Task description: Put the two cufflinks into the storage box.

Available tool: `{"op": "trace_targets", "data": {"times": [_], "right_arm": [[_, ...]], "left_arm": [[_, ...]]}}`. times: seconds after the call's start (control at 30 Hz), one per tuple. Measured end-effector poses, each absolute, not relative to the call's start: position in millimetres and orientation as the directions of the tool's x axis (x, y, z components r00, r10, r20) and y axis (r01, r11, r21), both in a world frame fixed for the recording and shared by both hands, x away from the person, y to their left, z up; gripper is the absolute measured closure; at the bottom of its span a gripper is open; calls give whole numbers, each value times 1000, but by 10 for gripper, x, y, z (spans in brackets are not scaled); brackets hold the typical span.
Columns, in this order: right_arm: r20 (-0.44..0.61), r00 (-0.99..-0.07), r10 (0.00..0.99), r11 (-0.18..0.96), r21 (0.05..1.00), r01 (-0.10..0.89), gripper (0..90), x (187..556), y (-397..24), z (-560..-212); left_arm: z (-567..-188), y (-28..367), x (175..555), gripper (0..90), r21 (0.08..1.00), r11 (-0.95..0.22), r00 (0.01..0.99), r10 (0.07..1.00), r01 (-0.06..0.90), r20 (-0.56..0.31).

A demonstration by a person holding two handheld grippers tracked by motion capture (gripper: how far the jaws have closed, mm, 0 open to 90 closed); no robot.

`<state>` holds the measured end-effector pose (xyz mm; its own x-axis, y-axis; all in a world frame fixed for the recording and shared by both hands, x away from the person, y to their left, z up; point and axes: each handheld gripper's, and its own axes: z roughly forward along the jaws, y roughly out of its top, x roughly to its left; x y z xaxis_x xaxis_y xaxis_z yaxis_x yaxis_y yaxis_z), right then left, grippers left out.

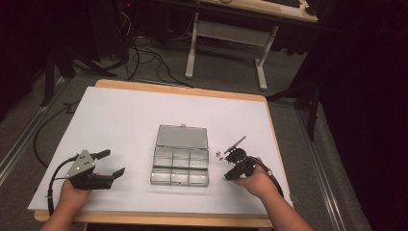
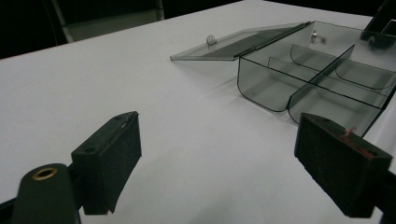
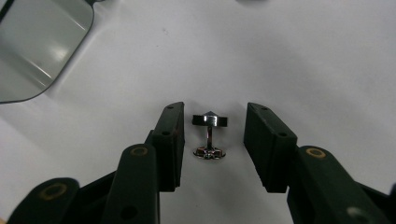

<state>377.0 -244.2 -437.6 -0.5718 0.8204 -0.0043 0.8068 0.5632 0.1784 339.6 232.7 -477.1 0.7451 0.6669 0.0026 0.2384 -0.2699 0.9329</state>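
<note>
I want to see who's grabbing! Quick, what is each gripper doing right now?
Left gripper: jaws open, holding nothing, facing the clear box.
Right gripper: jaws open around the small metal cufflink, not touching it.

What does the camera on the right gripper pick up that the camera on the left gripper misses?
The right gripper view has a small shiny metal cufflink lying on the white table, between the right gripper's open jaws, with a gap either side.

The left gripper view has the left gripper, jaws wide apart over bare table, and the clear plastic box with its dividers and its lid lying open.

Both share the white table and a part of that clear box.
</note>
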Motion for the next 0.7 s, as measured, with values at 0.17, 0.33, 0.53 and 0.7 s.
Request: {"op": "trace_targets", "data": {"times": [0.17, 0.33, 0.53, 0.7], "right_arm": [[-17, -585, 811, 578, 172, 797, 644, 3768, -2397, -4401], [-26, -599, 800, 596, 153, 789, 726, 3774, -2370, -4393], [-27, -601, 799, 598, 146, 788, 739, 3778, -2352, -4394], [-21, -599, 800, 596, 136, 791, 741, 3793, -2348, -4387]], "left_arm": [[-4772, 2327, 3392, 153, 933, -270, 747, 664, 239, 1], [-4771, 2331, 3392, 153, 933, -269, 748, 664, 240, -1], [-4772, 2330, 3395, 153, 933, -267, 747, 665, 240, -2], [-4771, 2331, 3394, 153, 933, -268, 748, 664, 240, -2]]}}
